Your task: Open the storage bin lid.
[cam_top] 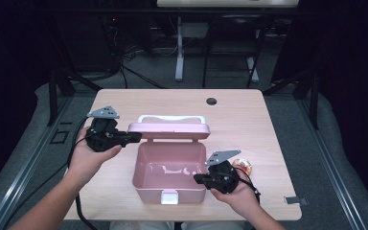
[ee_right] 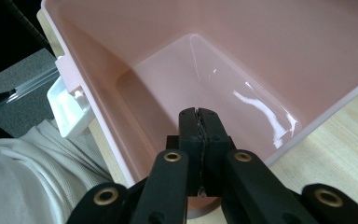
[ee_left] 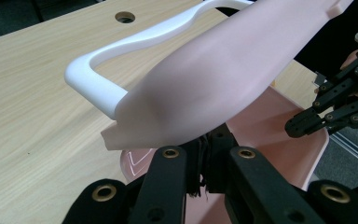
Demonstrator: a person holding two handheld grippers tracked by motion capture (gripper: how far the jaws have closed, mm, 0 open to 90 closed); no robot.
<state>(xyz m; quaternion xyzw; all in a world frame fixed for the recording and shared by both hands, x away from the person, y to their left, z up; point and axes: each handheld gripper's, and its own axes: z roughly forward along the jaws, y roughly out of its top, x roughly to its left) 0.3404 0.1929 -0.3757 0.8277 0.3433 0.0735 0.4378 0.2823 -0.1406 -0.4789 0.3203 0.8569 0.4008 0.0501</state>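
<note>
The room is dim and dark at the edges. A pale wooden surface (cam_top: 249, 115) with a round hole (cam_top: 212, 101) stands on grey floor (cam_top: 287, 110). Behind, a white desk leg (cam_top: 179, 52) and loose cables (cam_top: 134, 72).

no legible text anywhere

Black grippers (cam_top: 136, 138) w/ brass screws, grey plates.

My wooden table (cam_top: 249, 120) carries an open pink box (cam_top: 168, 179); a small round orange object (cam_top: 243, 166) lies beside it.
</note>
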